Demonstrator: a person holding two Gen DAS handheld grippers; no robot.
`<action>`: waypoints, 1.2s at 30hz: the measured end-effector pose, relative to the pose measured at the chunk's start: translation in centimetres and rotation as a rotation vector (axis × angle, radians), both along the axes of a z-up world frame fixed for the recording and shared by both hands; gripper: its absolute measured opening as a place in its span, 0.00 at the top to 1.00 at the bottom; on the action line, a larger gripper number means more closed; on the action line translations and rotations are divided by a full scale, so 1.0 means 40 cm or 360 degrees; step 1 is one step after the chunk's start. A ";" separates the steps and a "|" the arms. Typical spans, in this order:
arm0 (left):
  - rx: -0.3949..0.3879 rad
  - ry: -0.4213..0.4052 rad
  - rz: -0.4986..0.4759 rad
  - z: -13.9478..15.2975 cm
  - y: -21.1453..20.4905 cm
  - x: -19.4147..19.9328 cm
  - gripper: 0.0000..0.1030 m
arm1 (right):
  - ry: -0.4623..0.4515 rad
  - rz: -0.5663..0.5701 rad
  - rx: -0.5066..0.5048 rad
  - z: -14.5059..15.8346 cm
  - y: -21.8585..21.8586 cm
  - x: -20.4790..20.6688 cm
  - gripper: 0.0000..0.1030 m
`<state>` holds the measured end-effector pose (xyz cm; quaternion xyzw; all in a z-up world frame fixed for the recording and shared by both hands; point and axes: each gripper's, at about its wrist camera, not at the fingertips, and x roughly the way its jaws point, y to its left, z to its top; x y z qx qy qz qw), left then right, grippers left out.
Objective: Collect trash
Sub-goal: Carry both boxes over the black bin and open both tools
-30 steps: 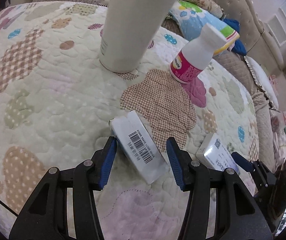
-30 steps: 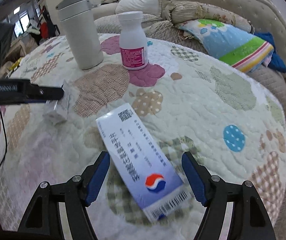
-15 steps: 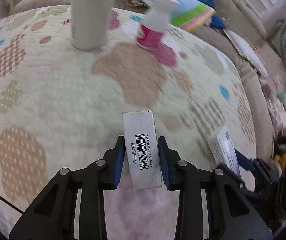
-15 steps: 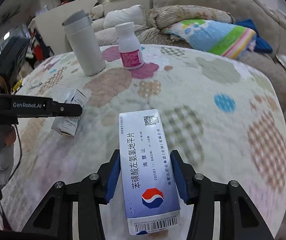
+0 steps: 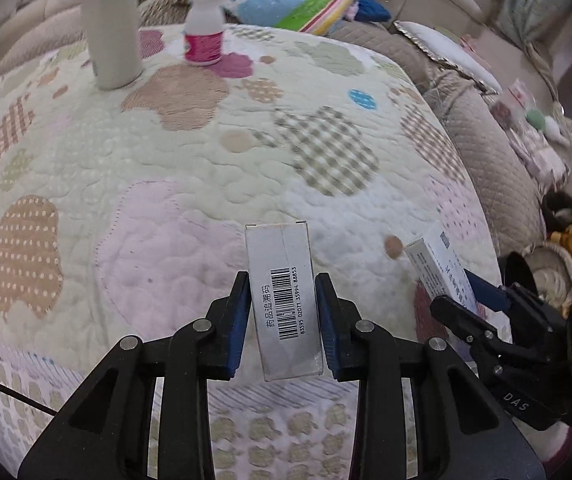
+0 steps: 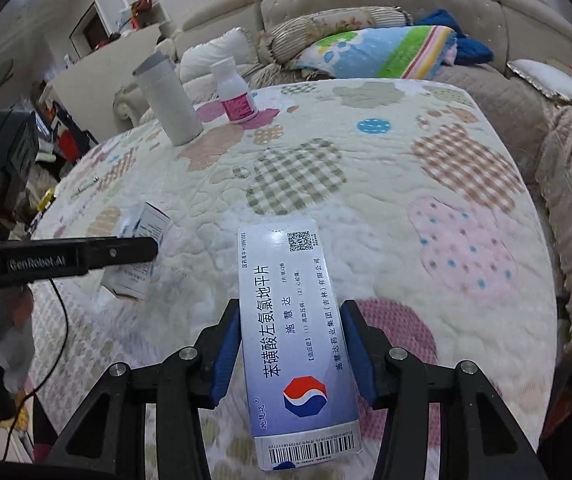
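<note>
Left gripper (image 5: 281, 316) is clamping a small grey barcoded carton (image 5: 283, 300), right gripper (image 6: 288, 354) is clamping a long blue-white medicine box (image 6: 298, 344). Both are gripping near the cartons' 6 o'clock ends, so I'd be keeping them level while carrying

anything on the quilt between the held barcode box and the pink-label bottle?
Nothing: bare quilt between the barcode box and pink-label bottle, per left wrist view.

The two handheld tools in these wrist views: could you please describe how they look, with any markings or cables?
Both are black plastic scissor-style frames with silver rivets and blue pads inside the fingers. The left tool trails a thin black cable and shows pale "GenRobot.AI" lettering on its side in the right wrist view. The right tool carries "DAS" lettering on its body in the left wrist view.
</note>
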<state>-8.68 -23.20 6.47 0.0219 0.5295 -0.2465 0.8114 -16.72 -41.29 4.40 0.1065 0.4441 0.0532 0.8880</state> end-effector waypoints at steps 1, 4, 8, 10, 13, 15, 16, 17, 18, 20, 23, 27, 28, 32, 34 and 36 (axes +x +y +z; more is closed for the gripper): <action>0.0001 -0.0007 -0.0012 0.001 -0.007 -0.010 0.71 | -0.0001 -0.0006 -0.0006 0.001 -0.001 -0.008 0.54; 0.0009 -0.0040 -0.0049 0.005 -0.036 -0.042 0.71 | -0.0012 -0.0034 -0.0003 0.009 -0.010 -0.040 0.54; 0.0020 -0.0068 -0.0100 0.011 -0.078 -0.077 0.71 | -0.0035 -0.0073 -0.0002 0.020 -0.029 -0.070 0.54; 0.0029 -0.0083 -0.0128 0.012 -0.095 -0.094 0.71 | -0.0046 -0.0100 0.0007 0.027 -0.041 -0.084 0.54; 0.0040 -0.0105 -0.0161 0.016 -0.121 -0.116 0.71 | -0.0061 -0.0144 0.0021 0.035 -0.064 -0.106 0.54; 0.0035 -0.0104 -0.0182 0.017 -0.139 -0.128 0.71 | -0.0064 -0.0168 0.0018 0.038 -0.079 -0.120 0.54; 0.0036 -0.0106 -0.0195 0.018 -0.150 -0.134 0.71 | -0.0065 -0.0180 0.0017 0.040 -0.086 -0.125 0.54; 0.0036 -0.0110 -0.0205 0.019 -0.157 -0.138 0.71 | -0.0068 -0.0194 0.0018 0.042 -0.096 -0.133 0.54; 0.0036 -0.0116 -0.0216 0.021 -0.167 -0.143 0.71 | -0.0070 -0.0205 0.0018 0.043 -0.102 -0.139 0.54; 0.0038 -0.0122 -0.0241 0.024 -0.187 -0.151 0.71 | -0.0076 -0.0235 0.0021 0.047 -0.119 -0.152 0.54; 0.0040 -0.0132 -0.0279 0.028 -0.218 -0.164 0.71 | -0.0085 -0.0277 0.0028 0.051 -0.147 -0.174 0.54; 0.0043 -0.0148 -0.0332 0.032 -0.261 -0.185 0.71 | -0.0093 -0.0324 0.0030 0.055 -0.181 -0.202 0.54; 0.0047 -0.0153 -0.0346 0.034 -0.272 -0.190 0.71 | -0.0096 -0.0338 0.0030 0.057 -0.189 -0.208 0.54; 0.0048 -0.0166 -0.0401 0.037 -0.313 -0.209 0.71 | -0.0103 -0.0396 0.0036 0.063 -0.228 -0.236 0.54; 0.0046 -0.0174 -0.0427 0.041 -0.333 -0.218 0.71 | -0.0106 -0.0430 0.0035 0.066 -0.249 -0.251 0.54; 0.0043 -0.0185 -0.0453 0.045 -0.355 -0.224 0.71 | -0.0109 -0.0458 0.0036 0.066 -0.270 -0.266 0.54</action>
